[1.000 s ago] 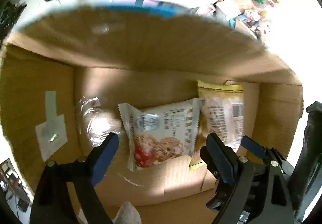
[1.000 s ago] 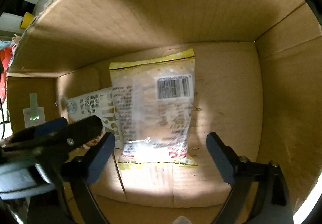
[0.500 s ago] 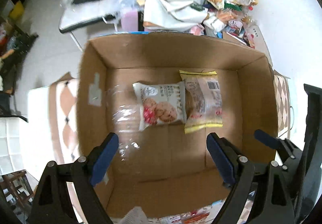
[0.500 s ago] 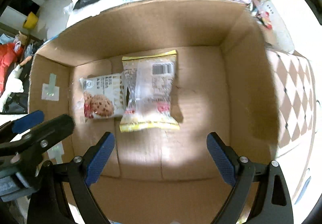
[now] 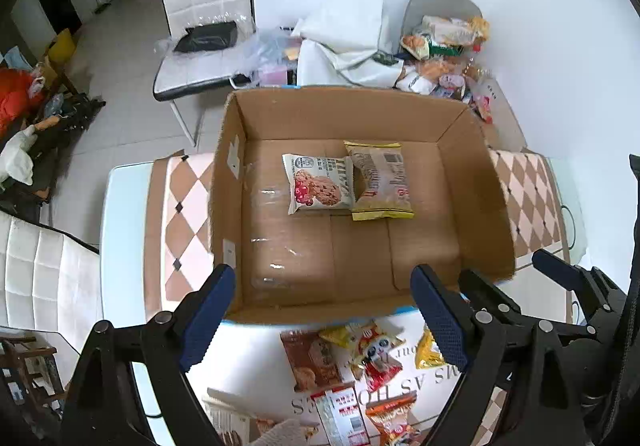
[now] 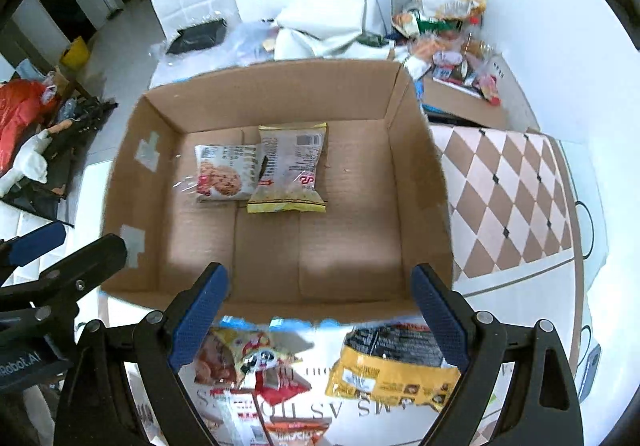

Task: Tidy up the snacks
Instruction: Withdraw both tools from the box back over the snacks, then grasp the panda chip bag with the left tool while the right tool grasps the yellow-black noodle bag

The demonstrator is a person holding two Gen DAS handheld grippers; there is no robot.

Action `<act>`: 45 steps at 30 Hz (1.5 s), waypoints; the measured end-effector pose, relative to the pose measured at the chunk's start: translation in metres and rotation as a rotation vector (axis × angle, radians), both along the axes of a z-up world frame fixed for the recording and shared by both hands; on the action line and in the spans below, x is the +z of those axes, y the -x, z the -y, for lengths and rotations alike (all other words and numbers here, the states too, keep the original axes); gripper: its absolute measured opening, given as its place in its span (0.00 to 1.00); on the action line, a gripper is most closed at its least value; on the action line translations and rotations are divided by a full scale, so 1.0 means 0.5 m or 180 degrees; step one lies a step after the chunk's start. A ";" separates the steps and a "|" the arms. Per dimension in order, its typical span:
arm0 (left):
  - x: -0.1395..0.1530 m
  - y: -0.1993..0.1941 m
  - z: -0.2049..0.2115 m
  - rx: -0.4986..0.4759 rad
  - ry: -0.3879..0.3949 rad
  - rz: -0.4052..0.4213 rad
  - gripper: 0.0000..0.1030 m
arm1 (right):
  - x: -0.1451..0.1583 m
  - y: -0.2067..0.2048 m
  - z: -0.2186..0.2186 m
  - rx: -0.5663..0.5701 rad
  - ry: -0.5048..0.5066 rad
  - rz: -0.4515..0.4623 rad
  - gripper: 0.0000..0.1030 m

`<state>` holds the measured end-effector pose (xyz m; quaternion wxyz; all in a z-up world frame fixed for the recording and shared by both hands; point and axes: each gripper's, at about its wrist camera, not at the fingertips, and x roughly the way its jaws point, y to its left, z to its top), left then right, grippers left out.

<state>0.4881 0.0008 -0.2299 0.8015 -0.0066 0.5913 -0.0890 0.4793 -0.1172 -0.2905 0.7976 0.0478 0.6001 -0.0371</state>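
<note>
An open cardboard box point(image 5: 476, 181) point(image 6: 420, 181) stands on the table. On its floor lie a white cookie packet point(image 5: 316, 187) point(image 6: 222, 175) and a yellow-edged packet point(image 5: 380, 181) point(image 6: 290, 173), side by side, with a clear wrapper point(image 5: 264, 213) to their left. My left gripper point(image 5: 322, 320) and right gripper point(image 6: 318, 314) are both open and empty, held above the box's near edge. Loose snack packets lie on the table in front of the box: a red and yellow one point(image 5: 372, 350) point(image 6: 256, 358) and a yellow and black one point(image 6: 394, 362).
A checkered mat point(image 6: 504, 197) lies under the box. A pile of snacks point(image 5: 444, 45) point(image 6: 444, 29) sits on a grey chair beyond the box. A white chair point(image 5: 200, 5) with a black item stands at the back left. Clutter lies on the floor at left.
Both grippers have pulled up and back out of the box, open and empty. The two packets stay on the box floor. The table's loose snacks have come into view.
</note>
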 end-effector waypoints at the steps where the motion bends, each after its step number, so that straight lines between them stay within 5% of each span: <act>1: 0.014 0.013 0.000 0.0009 0.0014 0.0036 0.87 | 0.009 0.010 -0.001 0.0003 -0.0022 0.0020 0.92; 7: 0.073 0.069 -0.010 0.0094 0.0109 0.0270 0.93 | 0.055 0.076 0.004 0.0023 -0.0347 -0.0015 0.92; 12: 0.070 0.132 -0.034 0.0192 0.0176 0.0241 0.97 | 0.022 0.156 0.002 0.0081 -0.0626 -0.0291 0.96; 17: -0.026 0.242 -0.085 0.0357 -0.0009 -0.0180 0.97 | -0.081 0.258 -0.028 0.0261 -0.0731 -0.0829 0.96; 22: -0.191 0.351 -0.155 0.0421 -0.0421 -0.0815 0.97 | -0.200 0.344 -0.050 0.0381 -0.0921 -0.1482 0.96; 27: -0.307 0.428 -0.242 0.0735 -0.0448 -0.1272 0.97 | -0.273 0.397 -0.070 0.0333 -0.0871 -0.1682 0.96; 33: -0.349 0.451 -0.222 0.0674 -0.0357 -0.1311 0.97 | -0.357 0.426 -0.078 0.0195 -0.0739 -0.1903 0.94; 35: -0.360 0.445 -0.193 0.0555 -0.0366 -0.1291 0.97 | -0.377 0.437 -0.077 0.0173 -0.0711 -0.1977 0.68; 40: -0.373 0.417 -0.125 0.0339 -0.0427 -0.1216 0.97 | -0.373 0.461 -0.082 0.0527 -0.0631 -0.2057 0.65; 42: -0.373 0.409 -0.104 0.0277 -0.0436 -0.1195 0.97 | -0.351 0.461 -0.084 0.0862 -0.0483 -0.1970 0.68; 44: -0.369 0.405 -0.085 0.0239 -0.0442 -0.1166 0.97 | -0.311 0.444 -0.065 0.1155 -0.0415 -0.1756 0.96; 45: -0.366 0.402 -0.074 0.0235 -0.0442 -0.1148 0.97 | -0.295 0.432 -0.052 0.1272 -0.0343 -0.1651 0.97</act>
